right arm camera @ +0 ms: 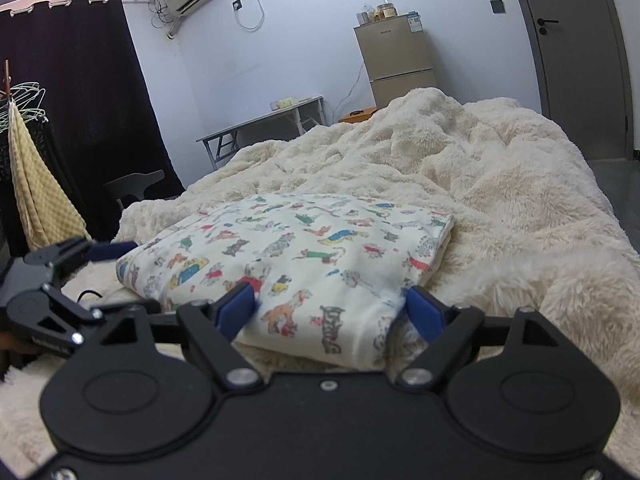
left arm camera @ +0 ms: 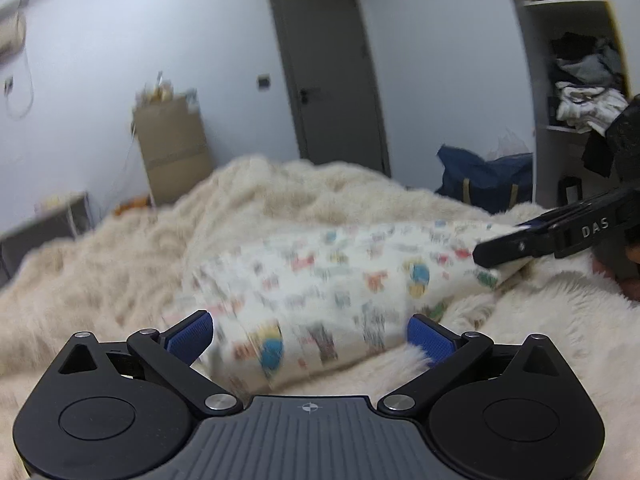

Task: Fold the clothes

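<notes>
A folded white garment with a colourful cartoon print (right arm camera: 296, 256) lies flat on a fluffy cream blanket (right arm camera: 500, 184). It also shows, blurred, in the left wrist view (left arm camera: 320, 280). My right gripper (right arm camera: 330, 306) is open, its blue pads on either side of the garment's near corner. My left gripper (left arm camera: 310, 338) is open, its blue pads on either side of the garment's near end. In the left wrist view the right gripper (left arm camera: 532, 240) reaches in from the right at the garment's far corner. In the right wrist view the left gripper (right arm camera: 80, 256) sits at the garment's left edge.
The blanket covers a bed. A beige fridge (right arm camera: 396, 64) and a grey folding table (right arm camera: 260, 124) stand behind it. A grey door (left arm camera: 332, 76), a blue bag (left arm camera: 484, 176) and shelves with clothes (left arm camera: 584, 92) stand beyond the bed. A dark curtain (right arm camera: 76, 100) hangs at left.
</notes>
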`<act>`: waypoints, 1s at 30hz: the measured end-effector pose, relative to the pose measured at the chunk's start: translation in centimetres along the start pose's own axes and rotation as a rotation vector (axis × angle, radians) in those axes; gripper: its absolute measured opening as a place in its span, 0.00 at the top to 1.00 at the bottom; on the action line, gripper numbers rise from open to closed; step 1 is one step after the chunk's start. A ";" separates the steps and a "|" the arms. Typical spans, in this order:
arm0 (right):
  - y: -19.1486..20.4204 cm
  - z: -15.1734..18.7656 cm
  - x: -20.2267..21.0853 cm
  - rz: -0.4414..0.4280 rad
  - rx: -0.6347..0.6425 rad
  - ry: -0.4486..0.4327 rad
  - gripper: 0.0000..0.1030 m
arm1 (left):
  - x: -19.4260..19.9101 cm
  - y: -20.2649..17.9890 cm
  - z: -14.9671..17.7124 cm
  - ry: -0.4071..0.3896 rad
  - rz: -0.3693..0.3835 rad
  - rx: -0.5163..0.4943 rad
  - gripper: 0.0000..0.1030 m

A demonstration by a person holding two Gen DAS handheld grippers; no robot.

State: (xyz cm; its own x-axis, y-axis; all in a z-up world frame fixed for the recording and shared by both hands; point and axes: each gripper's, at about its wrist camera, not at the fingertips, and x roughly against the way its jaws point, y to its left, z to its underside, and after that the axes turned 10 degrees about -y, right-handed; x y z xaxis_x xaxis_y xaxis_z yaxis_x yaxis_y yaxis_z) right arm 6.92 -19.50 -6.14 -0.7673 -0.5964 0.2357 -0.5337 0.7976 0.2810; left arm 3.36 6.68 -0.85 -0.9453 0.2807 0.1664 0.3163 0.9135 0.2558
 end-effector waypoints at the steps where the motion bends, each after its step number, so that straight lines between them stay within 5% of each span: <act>1: 0.0 -0.1 0.2 -0.007 0.004 -0.005 0.21 | 0.2 0.1 -0.3 -0.016 0.008 -0.036 0.00; 5: 1.5 -1.8 1.9 -0.067 0.180 -0.026 0.21 | 0.1 -0.2 -0.2 -0.020 0.050 -0.202 0.01; 13: 4.7 0.2 0.6 -0.001 0.476 0.046 0.21 | -0.9 -3.3 1.0 0.012 0.104 -0.447 0.10; 25: 5.6 1.5 -0.2 0.005 0.532 0.071 0.21 | -6.0 -8.9 1.0 0.115 0.146 -1.060 0.02; 29: 5.6 1.4 -0.1 0.007 0.534 0.069 0.21 | -6.1 -8.9 0.7 0.097 0.122 -1.117 0.03; 30: 5.6 1.4 0.0 0.007 0.534 0.068 0.21 | -6.1 -8.7 0.6 0.089 0.120 -1.102 0.11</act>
State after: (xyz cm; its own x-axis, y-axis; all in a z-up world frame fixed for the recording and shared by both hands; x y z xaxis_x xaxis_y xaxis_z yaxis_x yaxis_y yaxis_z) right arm 3.48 -14.90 -5.91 -0.7560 -0.5813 0.3009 -0.6490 0.7255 -0.2289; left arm 6.28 -2.82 -4.70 -0.9088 0.2870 0.3029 0.3450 0.1086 0.9323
